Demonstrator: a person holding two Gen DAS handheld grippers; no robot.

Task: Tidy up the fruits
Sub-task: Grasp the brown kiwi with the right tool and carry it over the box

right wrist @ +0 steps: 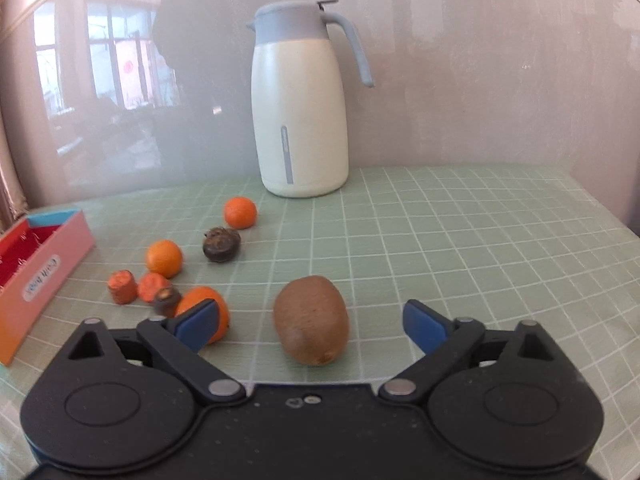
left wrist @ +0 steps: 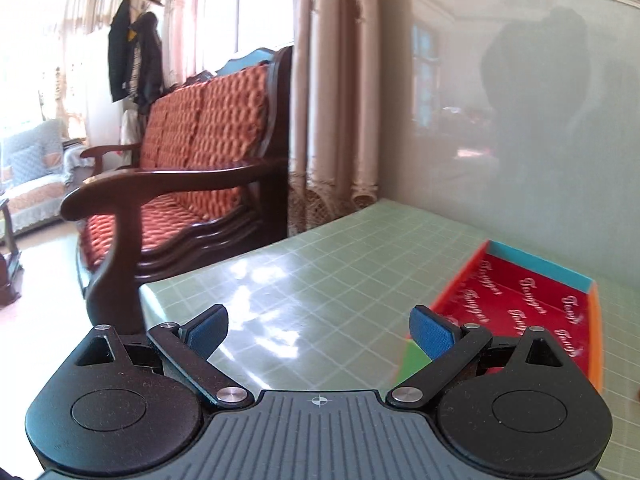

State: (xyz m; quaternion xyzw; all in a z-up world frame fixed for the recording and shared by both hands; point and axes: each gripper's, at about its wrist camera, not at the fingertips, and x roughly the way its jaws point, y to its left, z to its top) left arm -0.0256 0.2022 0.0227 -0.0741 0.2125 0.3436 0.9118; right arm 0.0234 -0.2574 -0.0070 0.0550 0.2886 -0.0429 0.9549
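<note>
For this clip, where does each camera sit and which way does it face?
Left wrist: on the left gripper, facing the table corner, sofa and box; open jaws show.
Right wrist: on the right gripper, facing kiwi, oranges and jug; open jaws show.
Shared: table, box.

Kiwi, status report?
Both grippers open, empty. Right gripper lined up on kiwi, pads clear. Left gripper by box. Nothing blocking.

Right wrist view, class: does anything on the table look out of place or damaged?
Yes. Two cut carrot pieces lie among the fruit, left of the kiwi: vegetable stubs, not fruit. The fruit is scattered loose on the table, outside the box.
</note>
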